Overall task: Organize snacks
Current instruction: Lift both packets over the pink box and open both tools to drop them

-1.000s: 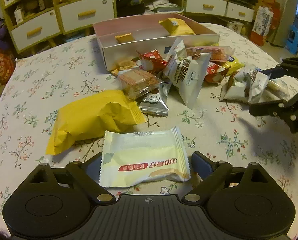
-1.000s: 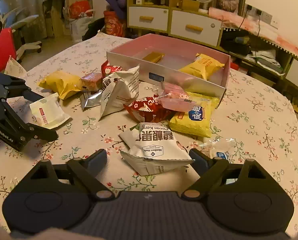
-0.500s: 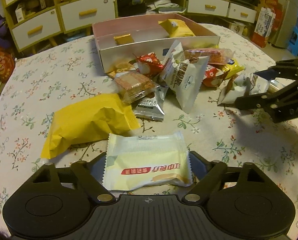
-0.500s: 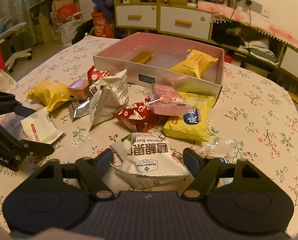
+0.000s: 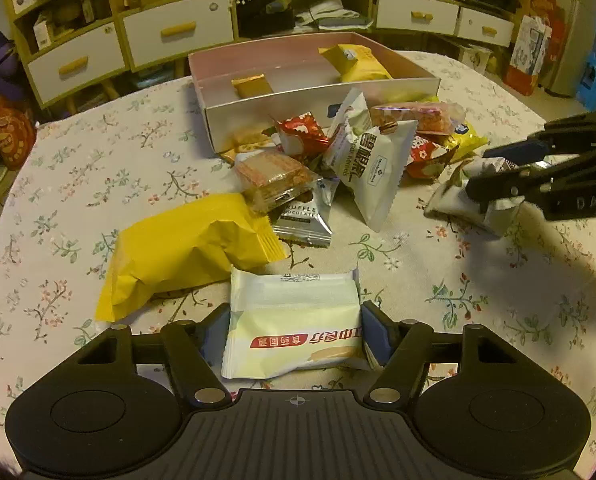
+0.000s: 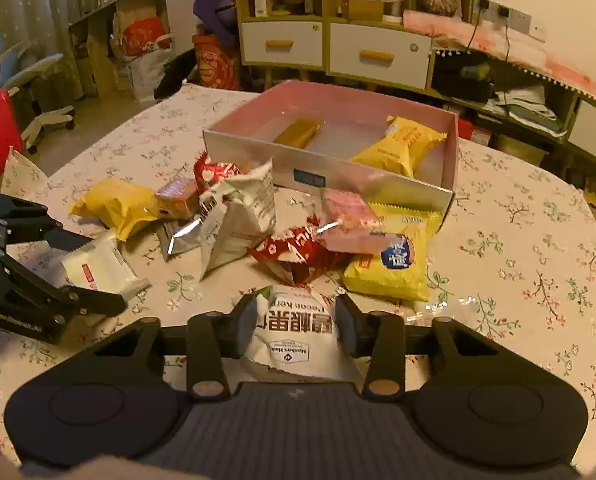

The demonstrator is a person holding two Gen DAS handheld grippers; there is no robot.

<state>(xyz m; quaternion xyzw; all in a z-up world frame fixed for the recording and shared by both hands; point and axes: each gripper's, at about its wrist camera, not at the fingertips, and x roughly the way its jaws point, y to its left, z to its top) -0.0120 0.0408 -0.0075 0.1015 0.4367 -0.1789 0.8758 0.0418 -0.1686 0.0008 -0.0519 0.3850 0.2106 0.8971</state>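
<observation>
In the left wrist view, my left gripper holds a pale packet with a red label flat on the flowered cloth. Its jaws are closing, and both pads touch the packet's sides and squeeze it narrower. My right gripper has a white pecan-kernel packet crumpled between its pads, its jaws closing too. The left wrist view shows the right gripper at the right, around that packet. The pink box stands behind the pile, with a gold bar and a yellow packet inside.
A big yellow packet lies left of the pale one. Several loose snacks are heaped before the box: a white pouch, a red wrapper and a yellow bag. Drawer cabinets stand beyond the round table.
Both grippers' jaws have narrowed onto their packets. The pale packet is pinched narrower, the pecan packet has crumpled up, and the right gripper has come in around it.
</observation>
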